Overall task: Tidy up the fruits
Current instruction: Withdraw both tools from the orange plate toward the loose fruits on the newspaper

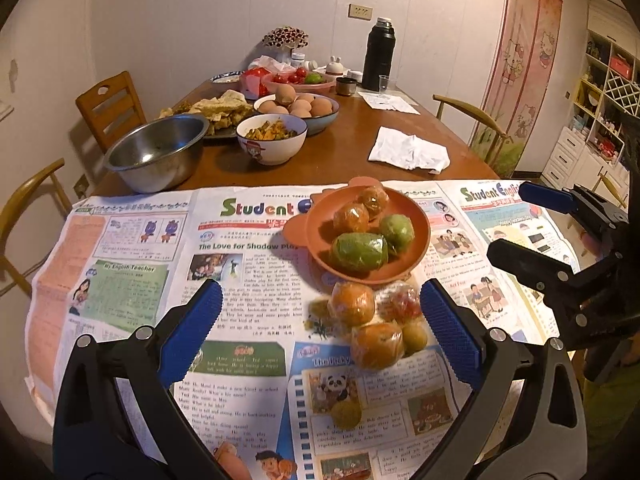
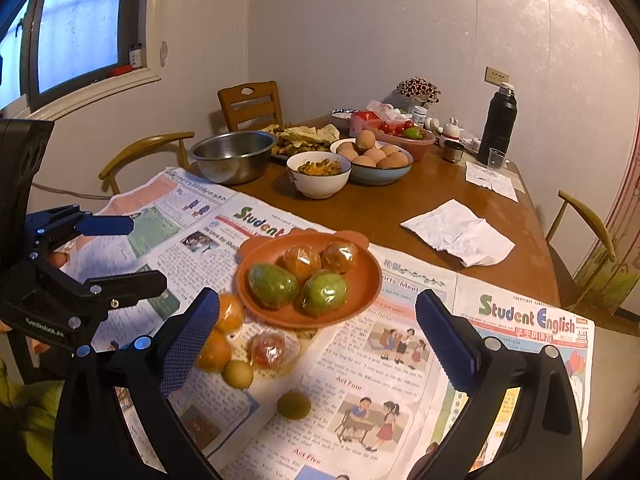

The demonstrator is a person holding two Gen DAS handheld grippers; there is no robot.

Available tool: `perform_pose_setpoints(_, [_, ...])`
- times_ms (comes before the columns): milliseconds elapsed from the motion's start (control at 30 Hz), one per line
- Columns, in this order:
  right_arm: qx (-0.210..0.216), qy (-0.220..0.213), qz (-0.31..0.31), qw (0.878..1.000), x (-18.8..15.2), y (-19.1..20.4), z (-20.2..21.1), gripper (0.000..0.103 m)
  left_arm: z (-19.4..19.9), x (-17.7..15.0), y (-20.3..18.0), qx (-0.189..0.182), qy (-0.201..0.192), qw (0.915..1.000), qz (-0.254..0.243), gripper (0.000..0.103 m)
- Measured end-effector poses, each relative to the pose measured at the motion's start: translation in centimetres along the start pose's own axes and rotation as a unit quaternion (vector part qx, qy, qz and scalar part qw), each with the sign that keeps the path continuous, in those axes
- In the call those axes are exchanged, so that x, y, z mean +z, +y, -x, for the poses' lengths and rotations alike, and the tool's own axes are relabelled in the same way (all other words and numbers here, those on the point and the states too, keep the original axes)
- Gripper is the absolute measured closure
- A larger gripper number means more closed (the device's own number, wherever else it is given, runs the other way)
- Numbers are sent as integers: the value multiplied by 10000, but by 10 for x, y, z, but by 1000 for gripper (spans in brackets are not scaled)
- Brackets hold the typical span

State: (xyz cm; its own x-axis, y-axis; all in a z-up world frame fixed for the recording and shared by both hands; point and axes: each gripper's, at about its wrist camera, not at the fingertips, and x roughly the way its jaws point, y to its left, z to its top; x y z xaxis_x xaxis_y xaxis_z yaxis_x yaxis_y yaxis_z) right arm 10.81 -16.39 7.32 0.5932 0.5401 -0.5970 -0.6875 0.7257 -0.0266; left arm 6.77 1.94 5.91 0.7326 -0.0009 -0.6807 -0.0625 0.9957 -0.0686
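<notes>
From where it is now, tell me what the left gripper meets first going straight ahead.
Likely the loose wrapped fruits on the newspaper, just short of the orange plate. The open left gripper frames them, though depth is unclear.

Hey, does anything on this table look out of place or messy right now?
Yes. Several plastic-wrapped fruits lie loose on the spread newspaper beside the round orange plate, and one small greenish fruit sits apart from them. A crumpled white paper napkin lies on the bare wooden table.

Left hand-held gripper [image 1: 320, 320] agape; right hand-held gripper [image 2: 316, 328] agape, seemingly empty
</notes>
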Motion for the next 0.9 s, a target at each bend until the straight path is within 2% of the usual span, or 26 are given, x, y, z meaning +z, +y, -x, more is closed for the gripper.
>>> perform_pose_setpoints(333, [-2,148,86,9999,-16,10,1,5,2,-14,-1,17,119,9999,-1,10])
perform_pose_setpoints(900, [-7,581,-88,9983,-51,3,-15,5,-12,-42,2,-79,471,9989,-36,10])
